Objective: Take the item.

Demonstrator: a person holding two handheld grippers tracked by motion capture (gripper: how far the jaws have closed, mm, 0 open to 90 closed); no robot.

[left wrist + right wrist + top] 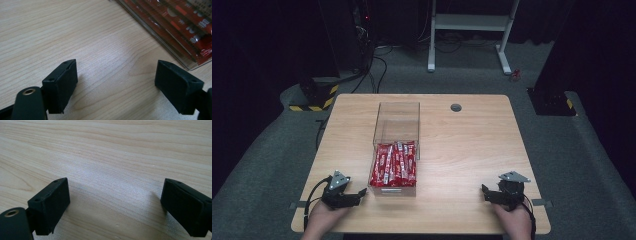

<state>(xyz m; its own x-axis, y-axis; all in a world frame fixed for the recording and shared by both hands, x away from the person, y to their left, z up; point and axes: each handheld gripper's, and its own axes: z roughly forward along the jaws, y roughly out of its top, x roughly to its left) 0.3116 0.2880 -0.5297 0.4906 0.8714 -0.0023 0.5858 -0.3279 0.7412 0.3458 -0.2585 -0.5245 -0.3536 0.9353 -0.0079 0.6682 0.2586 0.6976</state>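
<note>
1. High view showed the wooden table (462,150) with a person's two hands at its near edge. The left gripper (357,194) rested just left of the near end of the clear plastic box (396,131), and the right gripper (485,192) lay well to the right of that box.
2. In the left gripper view the jaws stood wide apart with only bare tabletop between them; they held nothing. The near corner of the box and its red sachets (180,27) lay just ahead and to one side.
3. In the right gripper view the jaws were likewise spread wide and empty over bare wood, with the box out of reach.
4. The red stick sachets (394,165) lay packed side by side in the near half of the box; the far half looked empty.
5. The step in hand appeared to be the first reach for a sachet. It would go best with the left gripper, being nearest the box.
6. The gripper would probably need to lift over the near wall of the box and come down from above, jaws set across a single sachet's narrow width.
7. An outer sachet seemed easier to single out than one in the middle of the row.
8. A gentle close would likely suit, since the packets looked thin and slippery.
</note>
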